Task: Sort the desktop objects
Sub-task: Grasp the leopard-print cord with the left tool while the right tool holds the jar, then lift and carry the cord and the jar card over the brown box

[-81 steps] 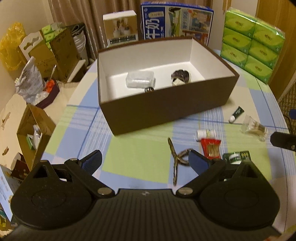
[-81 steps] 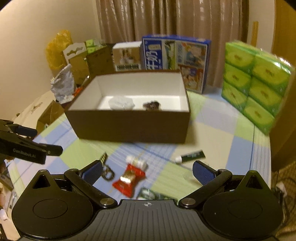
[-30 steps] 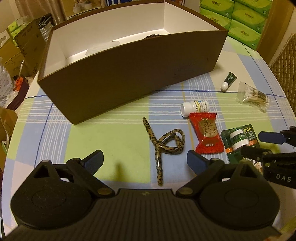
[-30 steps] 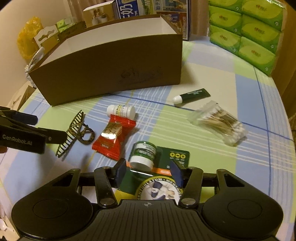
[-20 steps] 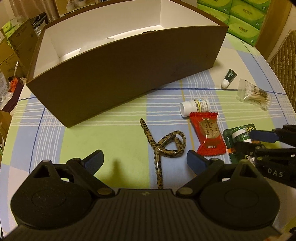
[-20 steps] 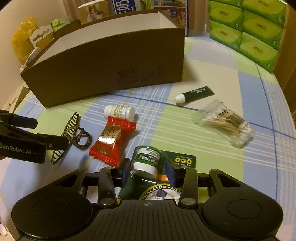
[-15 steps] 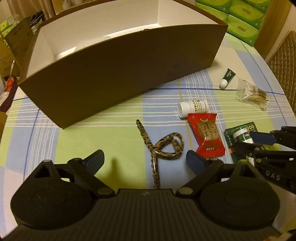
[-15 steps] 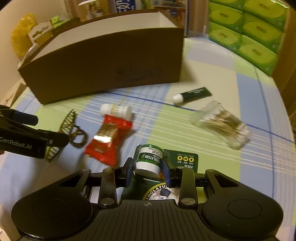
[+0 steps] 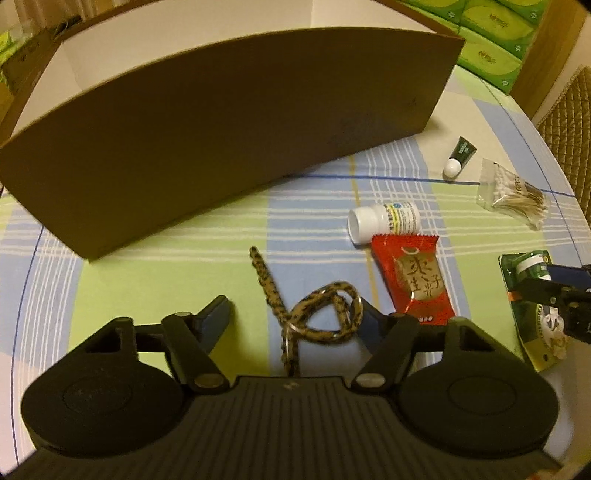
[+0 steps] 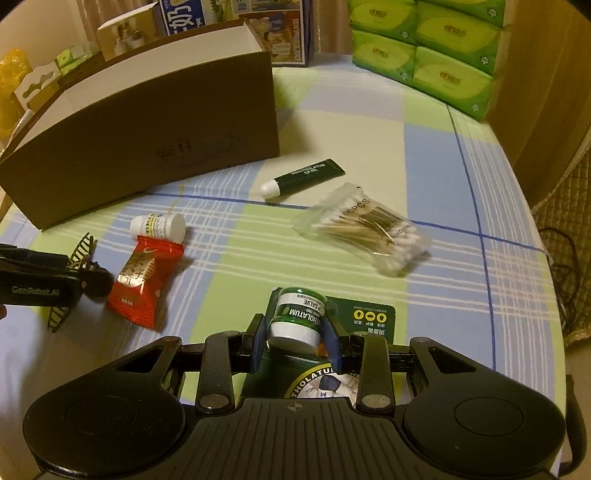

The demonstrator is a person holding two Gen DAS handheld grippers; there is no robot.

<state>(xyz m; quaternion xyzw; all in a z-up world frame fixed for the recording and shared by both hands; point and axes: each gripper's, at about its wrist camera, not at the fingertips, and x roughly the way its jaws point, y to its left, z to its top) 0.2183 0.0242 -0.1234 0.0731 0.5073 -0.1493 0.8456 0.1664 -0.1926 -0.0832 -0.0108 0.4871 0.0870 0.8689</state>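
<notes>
At lower centre of the right wrist view, the right gripper (image 10: 295, 341) clamps the green salve jar (image 10: 298, 317) on its dark green card (image 10: 364, 319). Low in the left wrist view, the left gripper (image 9: 293, 319) is closing, jaws half-wide around the leopard-print hair clip (image 9: 314, 314) without pressing it. Across the top stands the brown box (image 9: 221, 147).

Warm, dim yellowish indoor light fills the room. A rounded table (image 10: 461, 155) fills most of both views, covered in a cloth checked green, blue and white. Beyond its far edge, upper left of the right wrist view, a plain pale wall (image 10: 48, 22) stands. At the right edge, a quilted tan surface (image 9: 570, 110), perhaps a chair back, shows beside a wooden panel (image 9: 546, 48).
</notes>
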